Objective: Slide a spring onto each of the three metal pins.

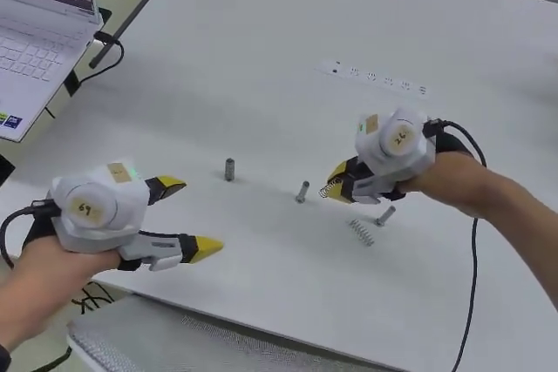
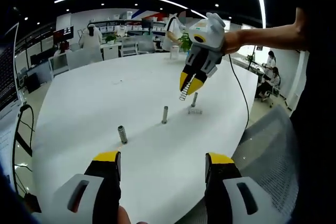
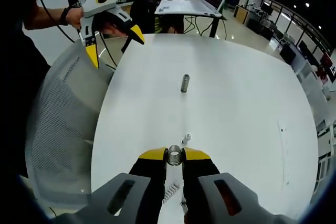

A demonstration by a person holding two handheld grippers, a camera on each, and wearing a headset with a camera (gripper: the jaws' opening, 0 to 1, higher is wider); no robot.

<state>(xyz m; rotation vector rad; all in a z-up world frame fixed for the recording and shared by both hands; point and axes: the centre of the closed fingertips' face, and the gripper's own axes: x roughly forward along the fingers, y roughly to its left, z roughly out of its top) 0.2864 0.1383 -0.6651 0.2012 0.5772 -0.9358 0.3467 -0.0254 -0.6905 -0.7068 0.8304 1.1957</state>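
Note:
Three short metal pins stand on the white table (image 1: pixel 261 58). The left pin (image 1: pixel 229 169) (image 2: pixel 122 134) (image 3: pixel 185 83) wears a spring. The middle pin (image 1: pixel 302 192) (image 2: pixel 165 114) (image 3: pixel 185 139) is bare, and so is the right pin (image 1: pixel 385 213) (image 2: pixel 195 98). A loose spring (image 1: pixel 361 232) (image 2: pixel 195 111) lies by the right pin. My right gripper (image 1: pixel 336 191) (image 2: pixel 188 86) (image 3: pixel 175 156) is shut on a spring (image 1: pixel 327 187) (image 2: pixel 182 96) (image 3: pixel 174 155), just right of and above the middle pin. My left gripper (image 1: pixel 190 215) (image 2: pixel 164 158) (image 3: pixel 115 45) hovers open near the front edge, holding nothing.
An open laptop (image 1: pixel 35 23) sits at the far left with a cable (image 1: pixel 105 50) beside it. A white power strip (image 1: pixel 375 77) lies at the back of the table. A grey mesh chair back (image 1: pixel 174 346) (image 3: pixel 68 129) stands at the near edge. Other people work at desks behind.

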